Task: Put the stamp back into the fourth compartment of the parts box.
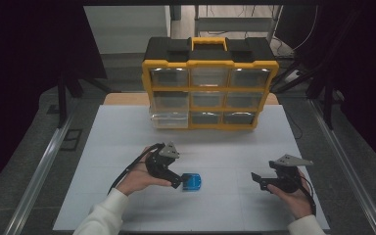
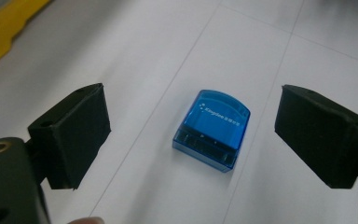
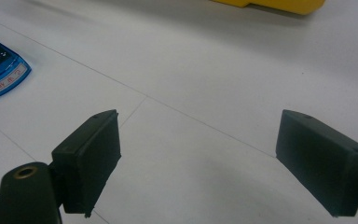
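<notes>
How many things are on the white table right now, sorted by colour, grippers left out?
Blue: 1, the small blue box between the open jaws of the left gripper.
Yellow and black: 1, the drawer organizer at the far edge.
Total: 2

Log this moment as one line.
left tool: open, straddling blue box, no contact | right tool: open, idle over table | organizer: one drawer ajar

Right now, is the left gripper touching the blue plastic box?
Apart. The left gripper view shows the left gripper open, bare white table on both sides between its jaws and the blue plastic box.
</notes>
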The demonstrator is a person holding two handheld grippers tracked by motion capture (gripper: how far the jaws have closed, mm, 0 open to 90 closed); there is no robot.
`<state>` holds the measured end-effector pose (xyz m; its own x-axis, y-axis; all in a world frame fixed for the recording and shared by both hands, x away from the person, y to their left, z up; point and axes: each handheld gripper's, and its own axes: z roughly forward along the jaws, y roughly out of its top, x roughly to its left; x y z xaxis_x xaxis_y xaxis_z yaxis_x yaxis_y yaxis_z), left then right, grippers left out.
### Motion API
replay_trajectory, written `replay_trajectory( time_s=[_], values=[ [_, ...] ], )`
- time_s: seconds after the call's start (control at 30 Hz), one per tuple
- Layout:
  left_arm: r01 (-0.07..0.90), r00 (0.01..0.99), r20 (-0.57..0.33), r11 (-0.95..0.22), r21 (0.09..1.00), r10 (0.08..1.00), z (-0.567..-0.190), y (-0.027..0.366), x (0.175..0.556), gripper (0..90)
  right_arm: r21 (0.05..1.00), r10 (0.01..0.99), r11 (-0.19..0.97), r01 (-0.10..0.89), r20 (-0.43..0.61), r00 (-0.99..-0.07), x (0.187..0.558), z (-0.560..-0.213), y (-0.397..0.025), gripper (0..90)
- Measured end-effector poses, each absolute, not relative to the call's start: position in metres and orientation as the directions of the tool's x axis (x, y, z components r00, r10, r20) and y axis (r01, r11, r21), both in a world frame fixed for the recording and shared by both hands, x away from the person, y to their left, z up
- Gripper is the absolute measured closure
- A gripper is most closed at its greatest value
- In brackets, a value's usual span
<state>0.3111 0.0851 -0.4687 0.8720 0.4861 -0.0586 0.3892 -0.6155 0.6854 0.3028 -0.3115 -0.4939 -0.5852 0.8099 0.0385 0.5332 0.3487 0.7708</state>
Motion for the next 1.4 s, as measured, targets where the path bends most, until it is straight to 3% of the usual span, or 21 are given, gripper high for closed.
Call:
replay_trajectory(
  time_s=[0.33,0.87,1.4],
  values=[
    [0.420,0.861,-0.071,-0.626,0.657,0.503,-0.473,0.078,0.317,11.0,0.772,0.817,0.341,0.536,0.038,-0.575,0.302,-0.494,-0.315,14.4],
    [0.363,0.901,-0.025,-0.721,0.591,0.433,-0.486,0.054,0.316,11.9,0.772,0.816,0.344,0.535,0.037,-0.577,0.301,-0.494,-0.316,14.4],
    [0.333,0.936,-0.068,-0.800,0.500,0.347,-0.499,0.038,0.324,8.9,0.768,0.819,0.342,0.542,0.039,-0.572,0.301,-0.494,-0.316,14.5]
  ],
)
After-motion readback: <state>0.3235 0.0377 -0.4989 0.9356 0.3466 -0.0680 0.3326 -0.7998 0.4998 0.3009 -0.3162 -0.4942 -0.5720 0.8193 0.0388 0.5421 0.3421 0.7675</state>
